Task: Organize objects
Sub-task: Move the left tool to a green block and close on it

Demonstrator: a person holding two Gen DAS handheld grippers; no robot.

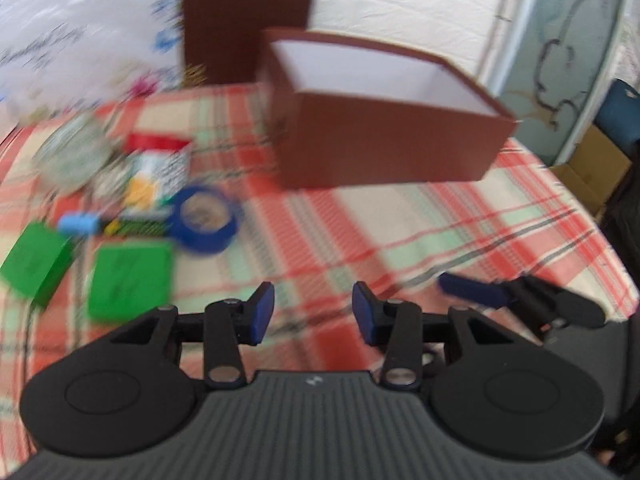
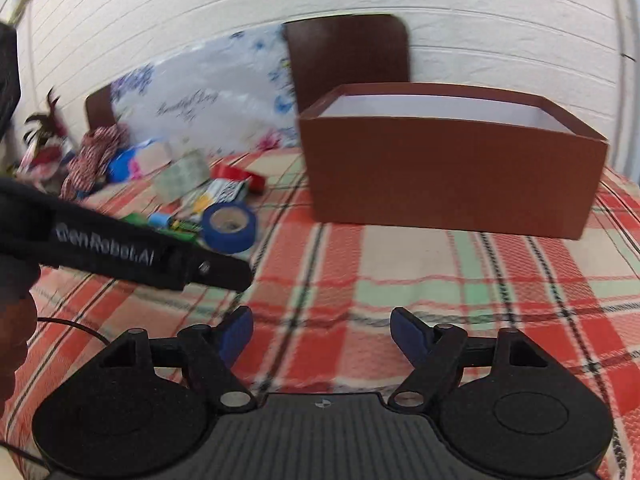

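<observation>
An open brown box (image 1: 384,136) with a white inside stands on the plaid cloth (image 1: 360,248); in the right wrist view the brown box (image 2: 452,172) is straight ahead. Left of it lie a blue tape roll (image 1: 206,220) (image 2: 230,226), two green blocks (image 1: 130,276) (image 1: 34,264), a red-and-white printed pack (image 1: 160,160) and a light blue piece (image 1: 78,224). My left gripper (image 1: 313,312) is open over bare cloth, right of the green blocks. My right gripper (image 2: 322,332) is open with nothing between its fingers, short of the box.
A dark brown panel (image 1: 244,20) (image 2: 348,56) stands upright behind the box. A silvery packet (image 1: 76,156) and a floral bag (image 2: 200,96) are at the back left, beside a red-white cloth heap (image 2: 92,156). The left gripper's black body (image 2: 120,252) crosses the right view. A cardboard carton (image 1: 592,176) sits off the table's right edge.
</observation>
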